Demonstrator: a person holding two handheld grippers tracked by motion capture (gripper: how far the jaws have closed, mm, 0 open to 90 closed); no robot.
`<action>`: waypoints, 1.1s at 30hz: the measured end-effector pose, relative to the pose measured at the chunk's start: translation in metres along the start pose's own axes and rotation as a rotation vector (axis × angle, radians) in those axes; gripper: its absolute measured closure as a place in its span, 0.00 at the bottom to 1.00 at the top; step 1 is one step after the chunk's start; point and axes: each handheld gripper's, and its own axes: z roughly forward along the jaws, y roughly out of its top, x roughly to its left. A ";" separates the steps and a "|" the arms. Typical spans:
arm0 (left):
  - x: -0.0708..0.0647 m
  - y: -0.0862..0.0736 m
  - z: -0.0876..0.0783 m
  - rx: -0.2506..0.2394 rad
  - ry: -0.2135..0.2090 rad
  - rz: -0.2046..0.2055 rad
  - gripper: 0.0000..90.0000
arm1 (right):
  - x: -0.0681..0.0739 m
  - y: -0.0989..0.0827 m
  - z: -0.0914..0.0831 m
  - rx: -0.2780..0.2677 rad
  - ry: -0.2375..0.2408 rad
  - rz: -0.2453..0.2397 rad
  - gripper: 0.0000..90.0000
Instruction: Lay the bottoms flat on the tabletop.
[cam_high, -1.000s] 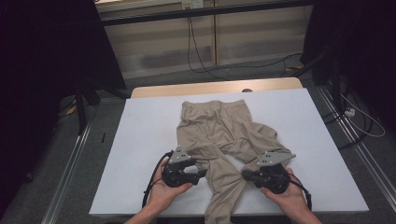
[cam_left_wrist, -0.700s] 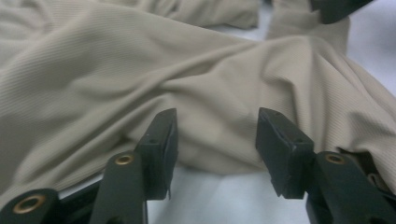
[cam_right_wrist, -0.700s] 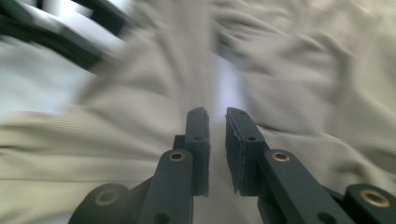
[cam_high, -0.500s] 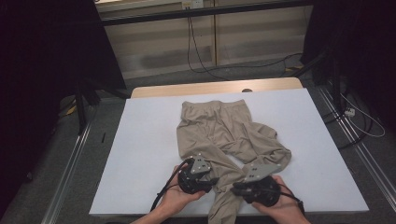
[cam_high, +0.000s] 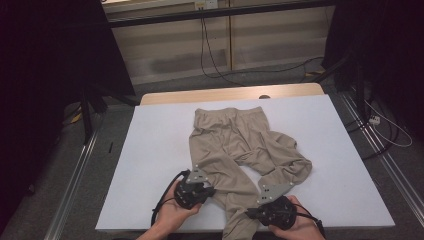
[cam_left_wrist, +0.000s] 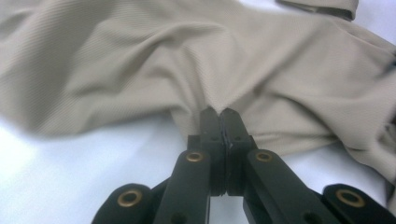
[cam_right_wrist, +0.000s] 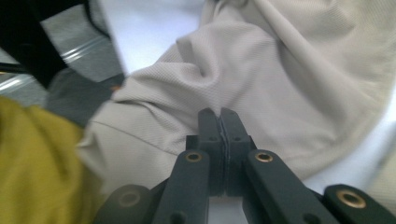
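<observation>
Table: white sheet covers nearly the whole top; a strip of bare wood shows along the far edge. Grey floor and metal rails run on both sides, cables trail on the floor behind.

Trousers: beige, thin ribbed knit, lying flat near the middle of the table, waistband toward the far edge. One leg runs straight toward the person and hangs off the near edge. The other leg is folded back on itself to the person's right, forming a rumpled loop; its fold rests on the white sheet, well short of the right edge.

Left tongs: held in the person's left hand at the near left side of the straight leg, touching its edge. In the left gripper view the two black jaws are pressed together with a pinch of beige cloth caught at their tips; the fabric puckers into creases running away from the pinch. The jaws have just been closing, and the cloth is between them.

Right tongs: held in the person's right hand at the near right side of the same leg, close to the table's near edge. In the right gripper view the jaws are likewise clamped on a fold of the cloth, with creases radiating from the tips. A blurred yellow-green mass sits at lower left of that view; cannot tell what it is.

The two tongs grip opposite edges of the one leg, near each other.
</observation>
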 end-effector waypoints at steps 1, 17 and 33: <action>0.003 -0.003 -0.006 -0.007 0.004 -0.014 1.00 | 0.003 0.000 -0.001 -0.003 0.003 -0.006 0.99; -0.001 -0.006 -0.020 -0.087 0.042 -0.053 0.77 | -0.009 0.009 -0.008 -0.096 -0.037 0.031 0.84; -0.035 -0.011 0.006 0.018 -0.048 0.073 0.74 | -0.030 0.003 0.002 0.007 -0.210 0.023 1.00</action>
